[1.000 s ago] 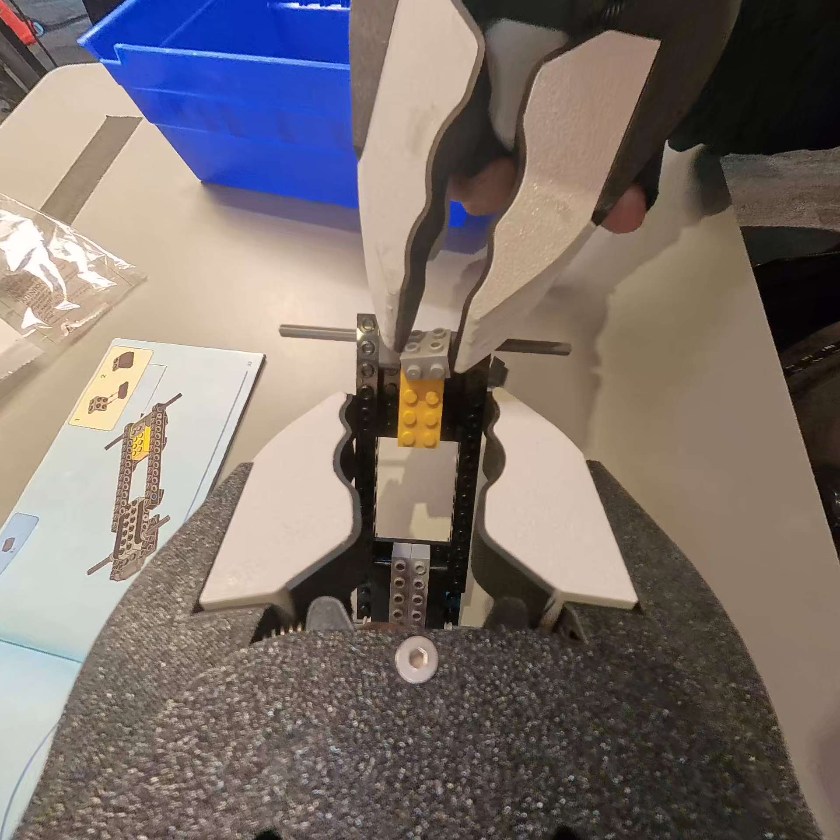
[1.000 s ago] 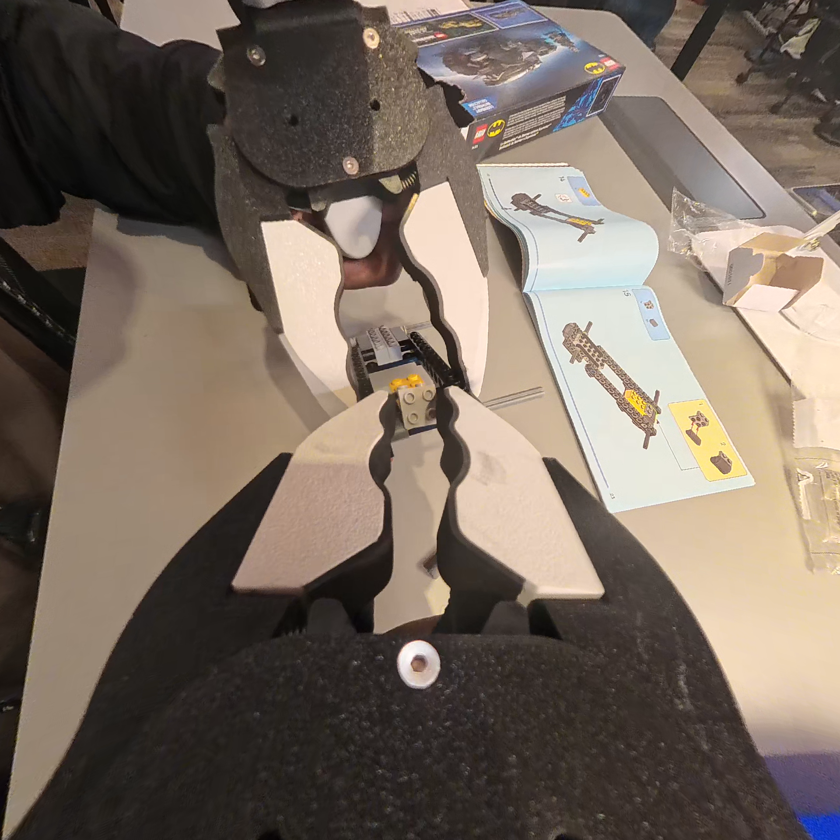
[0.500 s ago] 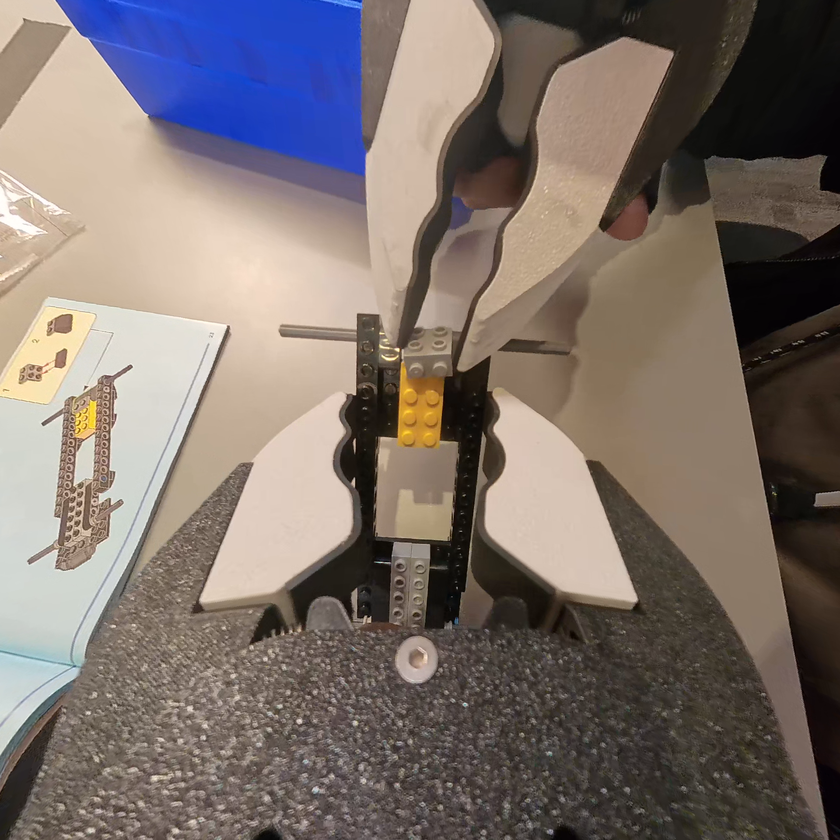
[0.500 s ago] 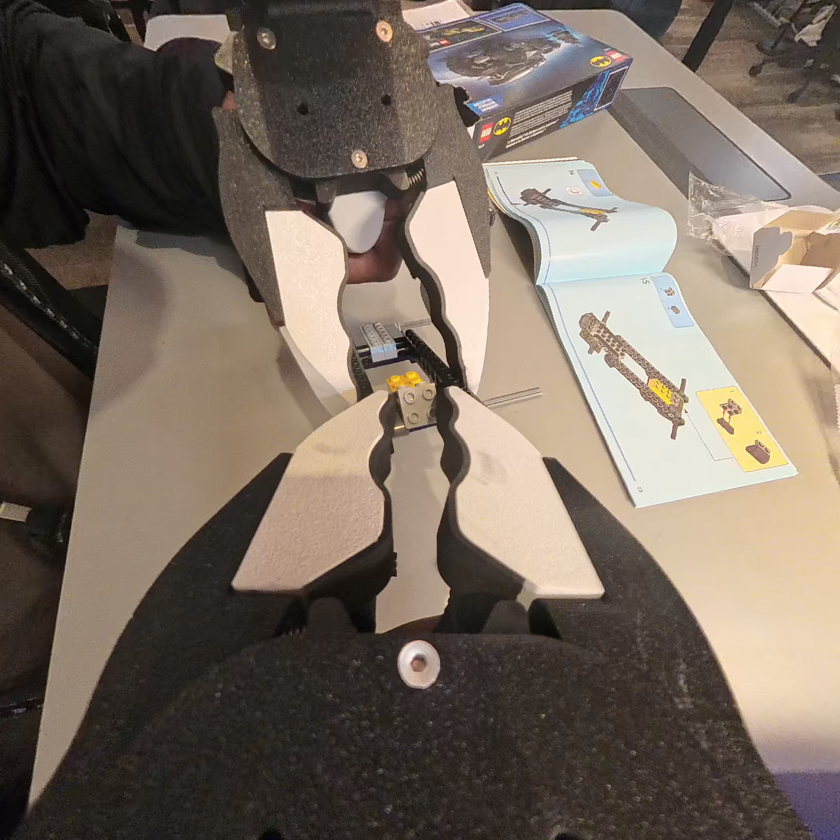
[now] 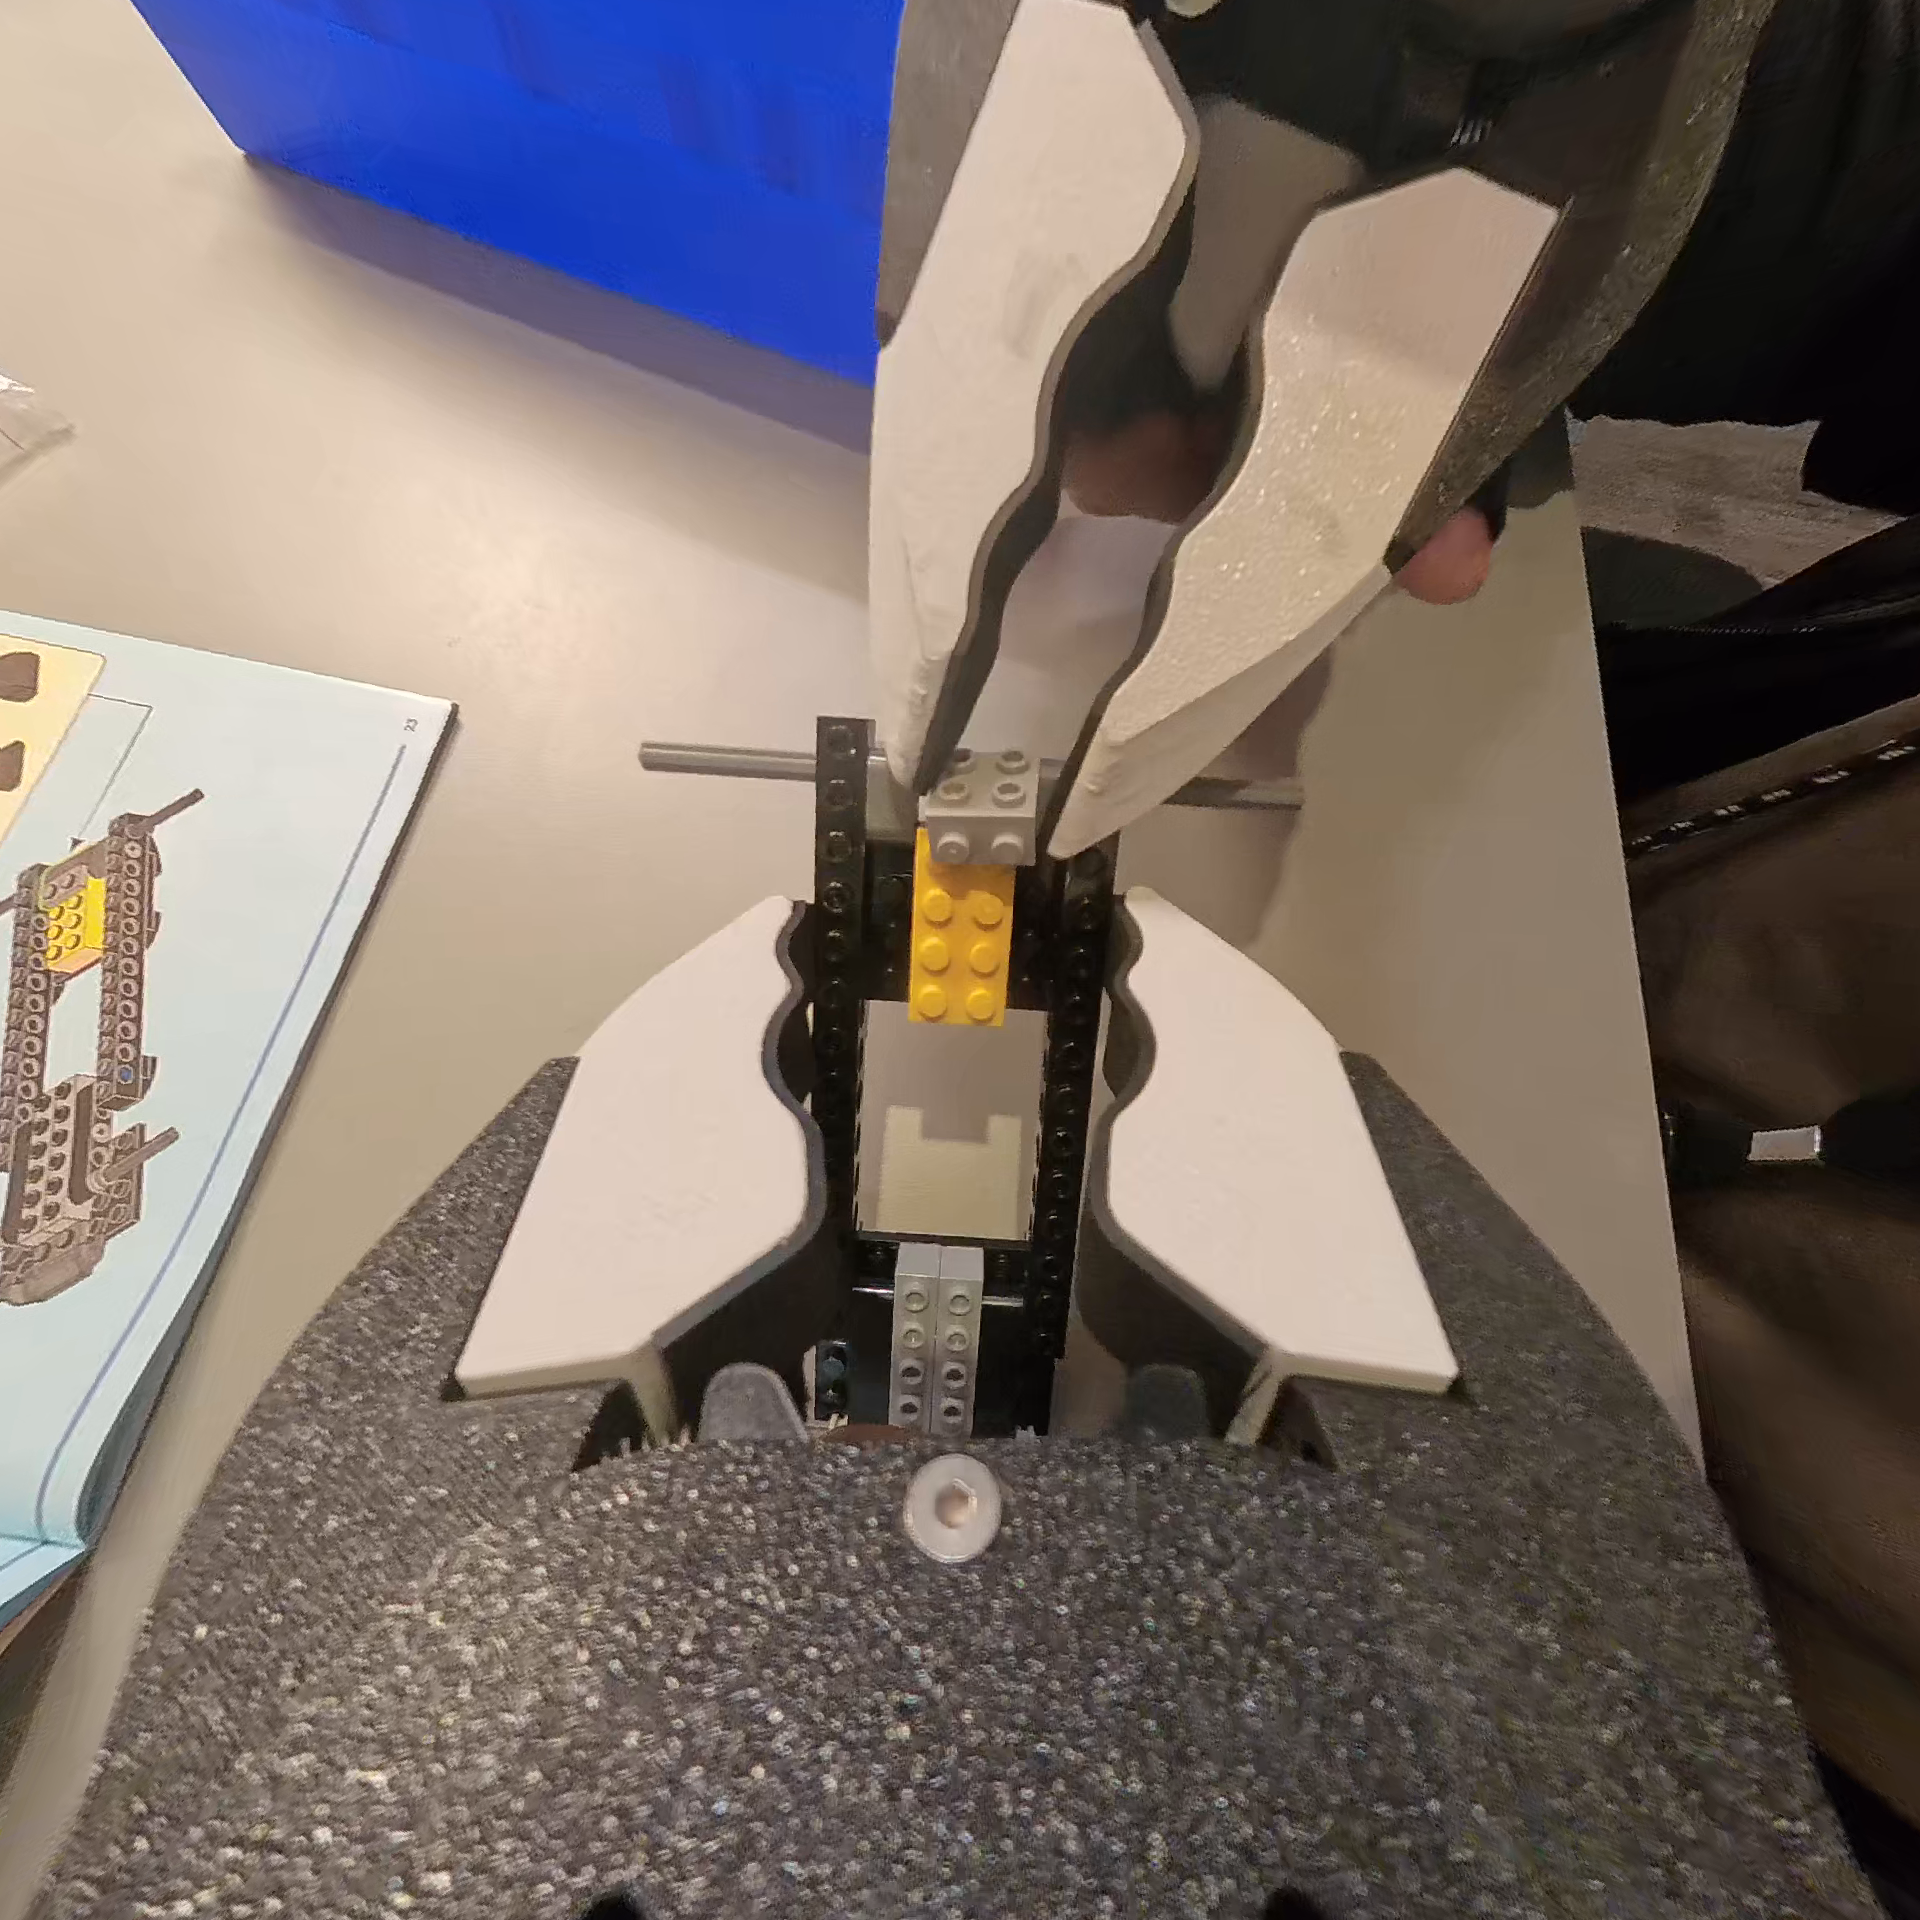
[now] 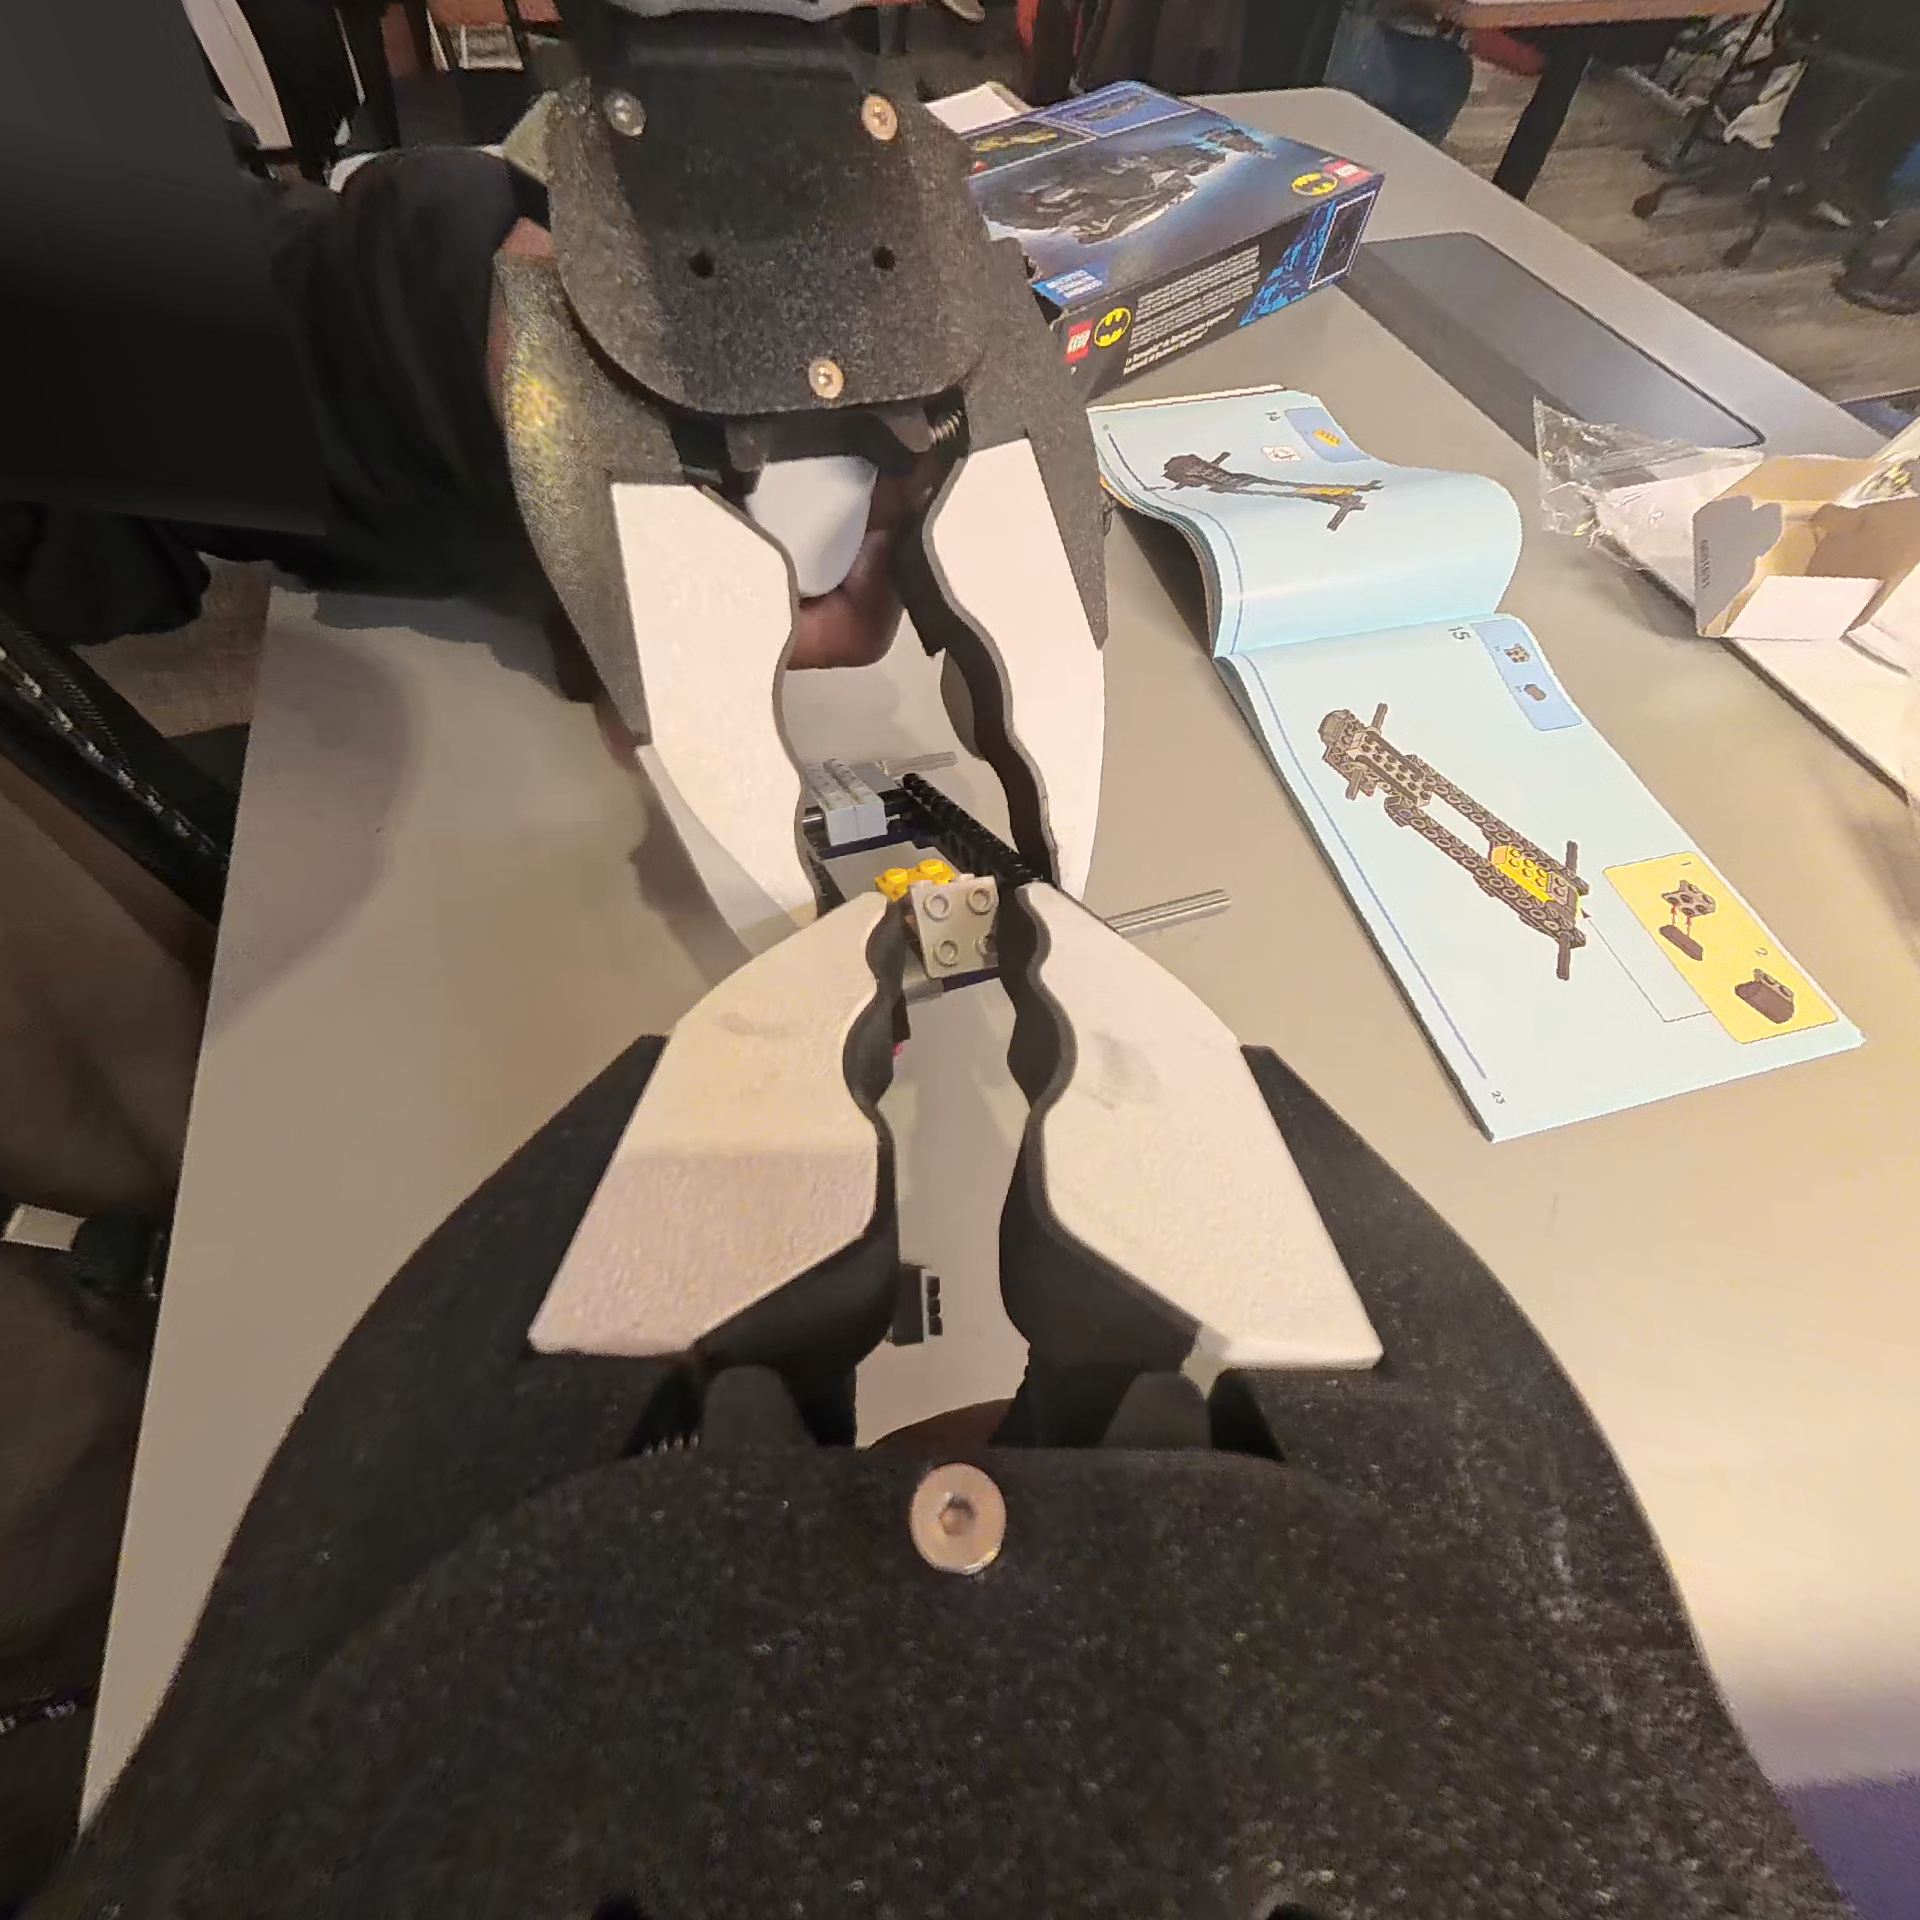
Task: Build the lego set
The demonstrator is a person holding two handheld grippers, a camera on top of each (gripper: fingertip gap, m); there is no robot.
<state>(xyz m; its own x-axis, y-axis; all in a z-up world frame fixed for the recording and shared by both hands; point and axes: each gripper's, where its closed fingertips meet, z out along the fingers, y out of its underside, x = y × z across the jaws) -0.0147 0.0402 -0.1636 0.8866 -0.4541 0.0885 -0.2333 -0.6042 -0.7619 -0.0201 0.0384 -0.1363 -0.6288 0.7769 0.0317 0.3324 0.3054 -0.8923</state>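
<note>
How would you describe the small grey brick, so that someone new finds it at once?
Find the long black brick frame held between the left claw fingers. At its far end, the right claw grips a small grey brick, above the yellow brick. Only it has studs on top and side.

A brick frame lies on the table between the left gripper's fingers, the right gripper clamping a small brick at its far end, a booklet to the left, a bin behind.
</note>
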